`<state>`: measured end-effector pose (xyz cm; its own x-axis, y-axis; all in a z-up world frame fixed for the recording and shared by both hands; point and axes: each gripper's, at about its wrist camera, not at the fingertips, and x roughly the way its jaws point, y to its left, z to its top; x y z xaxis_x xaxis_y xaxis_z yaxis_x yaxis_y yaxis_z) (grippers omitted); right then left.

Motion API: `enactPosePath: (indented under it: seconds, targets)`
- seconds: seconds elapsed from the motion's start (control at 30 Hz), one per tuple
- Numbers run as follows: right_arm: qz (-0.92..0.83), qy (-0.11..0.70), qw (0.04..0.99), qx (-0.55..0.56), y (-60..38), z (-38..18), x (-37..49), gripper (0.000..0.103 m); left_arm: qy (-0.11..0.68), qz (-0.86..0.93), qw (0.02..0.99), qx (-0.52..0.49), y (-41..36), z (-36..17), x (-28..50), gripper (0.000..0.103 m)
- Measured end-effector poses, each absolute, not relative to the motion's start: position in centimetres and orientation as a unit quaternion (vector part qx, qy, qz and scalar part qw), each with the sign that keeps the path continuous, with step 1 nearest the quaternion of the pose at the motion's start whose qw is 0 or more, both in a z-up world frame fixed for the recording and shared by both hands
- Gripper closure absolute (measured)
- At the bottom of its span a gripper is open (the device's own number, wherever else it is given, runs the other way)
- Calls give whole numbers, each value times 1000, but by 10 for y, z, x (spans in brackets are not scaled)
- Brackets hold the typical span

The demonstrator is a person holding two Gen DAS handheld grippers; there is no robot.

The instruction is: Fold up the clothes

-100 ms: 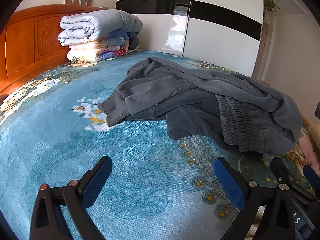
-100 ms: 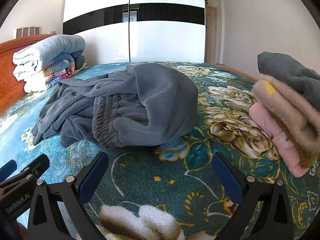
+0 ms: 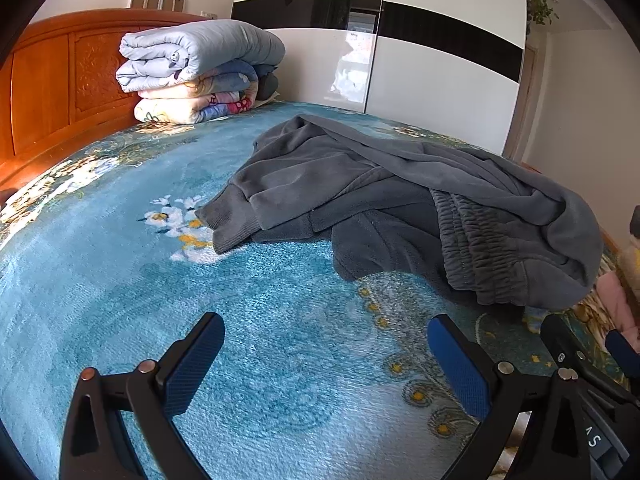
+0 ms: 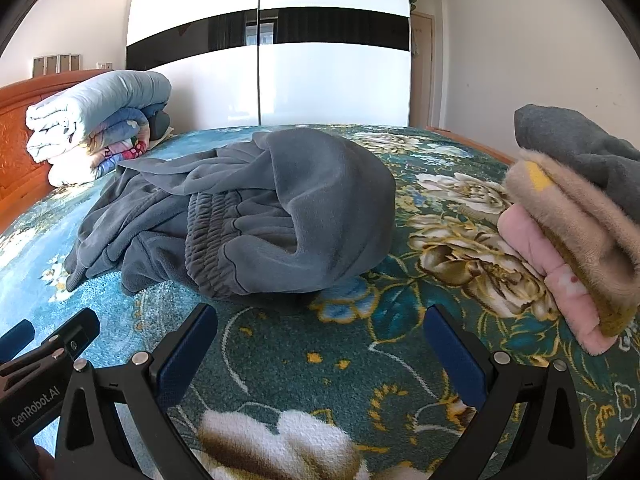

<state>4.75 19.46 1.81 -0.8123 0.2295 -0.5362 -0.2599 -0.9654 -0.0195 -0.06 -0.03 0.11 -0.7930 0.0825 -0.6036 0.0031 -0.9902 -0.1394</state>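
The left gripper (image 3: 324,364) is hovering with jaws spread wide. The right gripper (image 4: 320,354) is hovering alongside, equally spread, gripping nothing.

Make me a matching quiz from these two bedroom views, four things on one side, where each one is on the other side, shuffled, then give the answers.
Things:
1. grey sweatpants
2. folded quilts
3. folded clothes stack
4. wardrobe

Places:
A. against the headboard
B. right edge of the right wrist view
C. behind the bed
D. crumpled mid-bed

Pairs: 1-D, 2-A, 3-B, 4-C
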Motion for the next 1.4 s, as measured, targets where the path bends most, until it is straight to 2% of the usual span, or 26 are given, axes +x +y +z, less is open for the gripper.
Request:
enactPosePath:
  seconds: [1.4]
  targets:
    - [952, 36, 123, -276, 199, 16, 47, 0, -72, 945, 32, -316, 0, 0, 3, 0]
